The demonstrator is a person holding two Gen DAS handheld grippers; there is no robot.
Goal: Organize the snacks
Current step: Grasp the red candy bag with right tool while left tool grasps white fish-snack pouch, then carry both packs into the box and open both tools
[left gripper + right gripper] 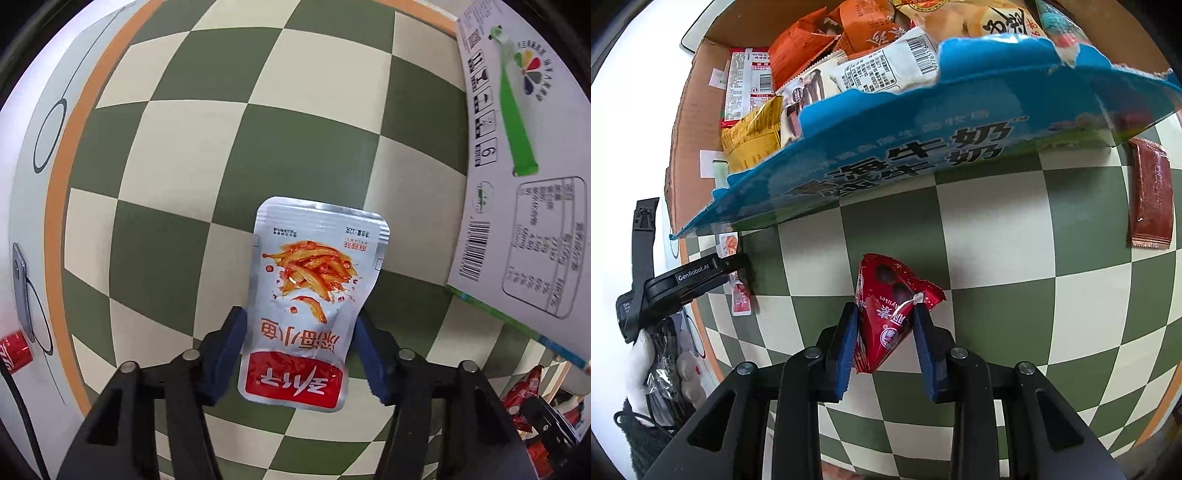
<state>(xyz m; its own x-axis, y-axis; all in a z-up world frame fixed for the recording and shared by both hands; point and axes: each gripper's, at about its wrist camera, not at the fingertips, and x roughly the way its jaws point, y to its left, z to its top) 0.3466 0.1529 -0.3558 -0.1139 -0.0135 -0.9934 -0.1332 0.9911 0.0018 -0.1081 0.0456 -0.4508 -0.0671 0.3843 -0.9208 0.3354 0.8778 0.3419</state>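
Left gripper point(299, 332) is clamping silver fish packet point(314, 273); right gripper point(886, 332) is gripping red triangular snack point(890, 310), both likely bound for box point(886, 162).

Right wrist view: the torn blue carton point(923, 147) (packed w/ snacks) blocks your top half; a brown sachet point(1150, 194) sits at right edge. Checkered cloth point(997, 236) at centre is open. Left wrist view: white box point(524, 184) walls off upper right.

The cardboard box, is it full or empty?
Well filled: the cardboard box holds many snack packets piled above its torn blue wall.
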